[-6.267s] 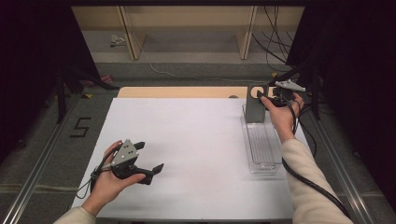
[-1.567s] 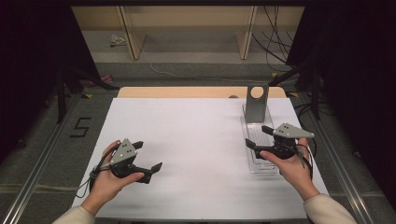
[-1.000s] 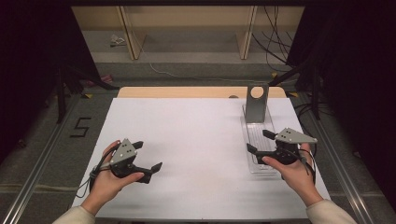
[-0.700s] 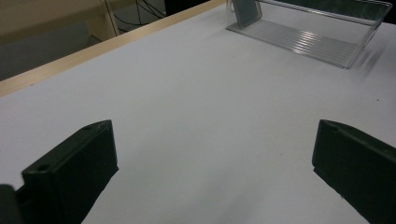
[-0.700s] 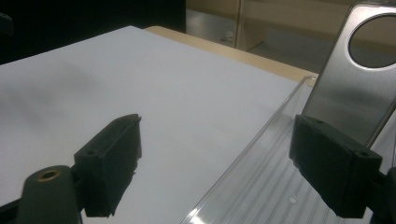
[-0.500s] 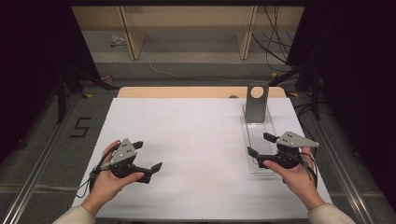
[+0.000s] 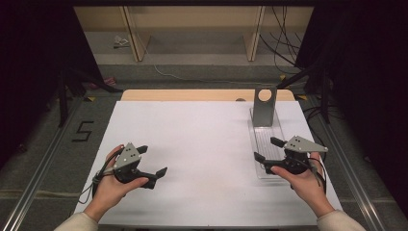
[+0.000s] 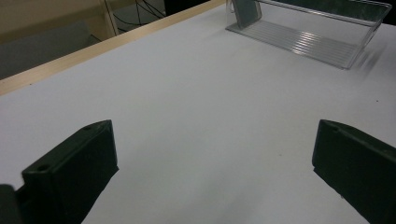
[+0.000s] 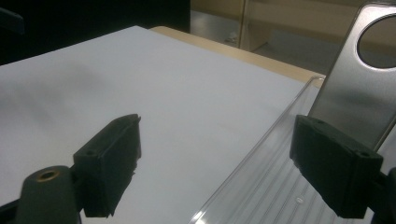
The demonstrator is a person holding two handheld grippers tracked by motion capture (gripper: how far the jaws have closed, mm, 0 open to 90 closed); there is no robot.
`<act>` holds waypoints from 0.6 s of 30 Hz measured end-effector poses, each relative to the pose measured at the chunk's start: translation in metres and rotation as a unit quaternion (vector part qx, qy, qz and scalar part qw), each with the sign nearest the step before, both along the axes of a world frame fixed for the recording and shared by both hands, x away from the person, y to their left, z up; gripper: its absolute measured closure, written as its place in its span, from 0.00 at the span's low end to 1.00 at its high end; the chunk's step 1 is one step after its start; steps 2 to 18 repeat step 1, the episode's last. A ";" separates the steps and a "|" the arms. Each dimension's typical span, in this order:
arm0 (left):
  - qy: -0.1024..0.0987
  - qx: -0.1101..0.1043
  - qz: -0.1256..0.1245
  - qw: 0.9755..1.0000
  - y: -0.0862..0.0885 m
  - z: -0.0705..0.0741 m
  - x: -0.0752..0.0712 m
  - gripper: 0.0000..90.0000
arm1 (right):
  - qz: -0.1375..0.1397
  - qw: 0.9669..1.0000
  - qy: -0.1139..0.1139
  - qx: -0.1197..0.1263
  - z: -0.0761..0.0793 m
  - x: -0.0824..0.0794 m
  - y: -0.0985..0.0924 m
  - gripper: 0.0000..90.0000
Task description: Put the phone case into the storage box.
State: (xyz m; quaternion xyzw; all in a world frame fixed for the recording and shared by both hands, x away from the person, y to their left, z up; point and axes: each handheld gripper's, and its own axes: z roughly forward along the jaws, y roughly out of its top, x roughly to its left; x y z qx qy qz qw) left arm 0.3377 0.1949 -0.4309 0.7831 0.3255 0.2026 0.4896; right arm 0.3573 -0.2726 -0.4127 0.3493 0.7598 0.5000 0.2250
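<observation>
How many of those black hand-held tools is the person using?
2. The left tool sits in the left hand near the table's front left, jaws open. The right tool, also open, is over the near end of the clear tray at the right.

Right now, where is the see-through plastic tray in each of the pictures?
High view: the clear ribbed plastic tray lies at the right side of the white table, just ahead of the right gripper.
Left gripper view: it sits at the top right, far off.
Right gripper view: its rim runs along the bottom right, under the right-hand finger.
Shared landmark: the grey metal plate with a round hole stands at the tray's far end.
</observation>
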 end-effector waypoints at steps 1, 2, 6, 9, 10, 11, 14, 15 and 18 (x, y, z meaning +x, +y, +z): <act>0.000 0.000 0.000 1.000 0.000 0.000 0.000 0.00 | 0.000 1.000 0.000 0.000 0.000 0.000 0.000 0.19; 0.000 0.000 0.000 1.000 0.000 0.000 0.000 0.00 | 0.000 1.000 0.000 0.000 0.000 0.000 0.000 0.19; 0.000 0.000 0.000 1.000 0.000 0.000 0.000 0.00 | 0.000 1.000 0.000 0.000 0.000 0.000 0.000 0.19; 0.000 0.000 0.000 1.000 0.000 0.000 0.000 0.00 | 0.000 1.000 0.000 0.000 0.000 0.000 0.000 0.19; 0.000 0.000 0.000 1.000 0.000 0.000 0.000 0.00 | 0.000 1.000 0.000 0.000 0.000 0.000 0.000 0.19; 0.000 0.000 0.000 1.000 0.000 0.000 0.000 0.00 | 0.000 1.000 0.000 0.000 0.000 0.000 0.000 0.19; 0.000 0.000 0.000 1.000 0.000 0.000 0.000 0.00 | 0.000 1.000 0.000 0.000 0.000 0.000 0.000 0.19; 0.000 0.000 0.000 1.000 0.000 0.000 0.000 0.00 | 0.000 1.000 0.000 0.000 0.000 0.000 0.000 0.19; 0.000 0.000 0.000 1.000 0.000 0.000 0.000 0.00 | 0.000 1.000 0.000 0.000 0.000 0.000 0.000 0.19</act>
